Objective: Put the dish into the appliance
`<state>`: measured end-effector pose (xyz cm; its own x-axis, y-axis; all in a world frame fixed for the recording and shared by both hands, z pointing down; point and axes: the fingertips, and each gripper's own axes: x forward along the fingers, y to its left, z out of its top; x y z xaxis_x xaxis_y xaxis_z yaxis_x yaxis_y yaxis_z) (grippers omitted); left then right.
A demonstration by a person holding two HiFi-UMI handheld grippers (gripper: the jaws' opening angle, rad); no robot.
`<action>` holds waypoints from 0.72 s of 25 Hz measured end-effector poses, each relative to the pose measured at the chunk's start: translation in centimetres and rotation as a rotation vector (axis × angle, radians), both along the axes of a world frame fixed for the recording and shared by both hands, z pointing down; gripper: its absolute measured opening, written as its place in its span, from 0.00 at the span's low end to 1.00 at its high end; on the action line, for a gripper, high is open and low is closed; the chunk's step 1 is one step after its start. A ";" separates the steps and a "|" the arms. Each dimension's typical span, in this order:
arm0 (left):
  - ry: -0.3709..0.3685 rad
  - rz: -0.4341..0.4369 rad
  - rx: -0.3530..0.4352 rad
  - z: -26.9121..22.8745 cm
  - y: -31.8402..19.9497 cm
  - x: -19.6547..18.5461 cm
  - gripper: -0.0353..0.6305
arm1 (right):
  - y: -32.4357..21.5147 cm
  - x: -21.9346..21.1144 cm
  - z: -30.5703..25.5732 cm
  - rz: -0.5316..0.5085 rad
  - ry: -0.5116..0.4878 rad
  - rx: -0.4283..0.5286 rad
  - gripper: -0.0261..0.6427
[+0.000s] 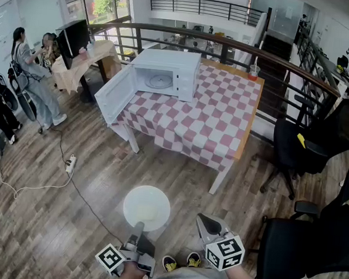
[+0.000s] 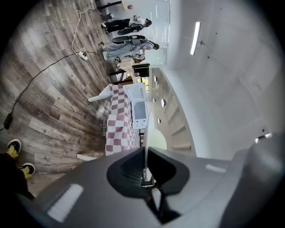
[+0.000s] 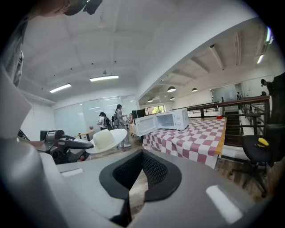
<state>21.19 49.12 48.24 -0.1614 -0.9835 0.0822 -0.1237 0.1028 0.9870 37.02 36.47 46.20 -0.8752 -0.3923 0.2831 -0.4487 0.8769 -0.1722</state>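
White dish (image 1: 147,207) pinched at near rim by left gripper (image 1: 138,227), level above wood floor (image 1: 59,229). Right gripper (image 1: 205,222) just beside, jaws together, empty. Open microwave (image 1: 169,73) well ahead on checked table (image 1: 219,125).

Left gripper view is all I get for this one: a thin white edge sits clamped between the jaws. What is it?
Observer: The head view shows a round white dish, held level over the wooden floor by its near rim in the left gripper.
Operator: Is the right gripper helping?
Observer: No. The right gripper is beside the dish, apart from it, shut with nothing between its jaws.
Operator: Is the microwave ready?
Observer: The microwave on the checkered table has its door swung open, and only the turntable shows inside.
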 end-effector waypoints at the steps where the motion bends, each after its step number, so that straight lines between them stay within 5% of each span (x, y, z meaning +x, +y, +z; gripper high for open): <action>1: -0.002 0.004 0.004 -0.2 0.0 -0.1 0.08 | 0.2 -0.1 0.0 0.001 0.002 0.000 0.04; 18: -0.003 0.039 0.032 -1.2 2.6 -3.3 0.08 | 3.2 -3.3 -1.1 0.033 -0.055 -0.016 0.03</action>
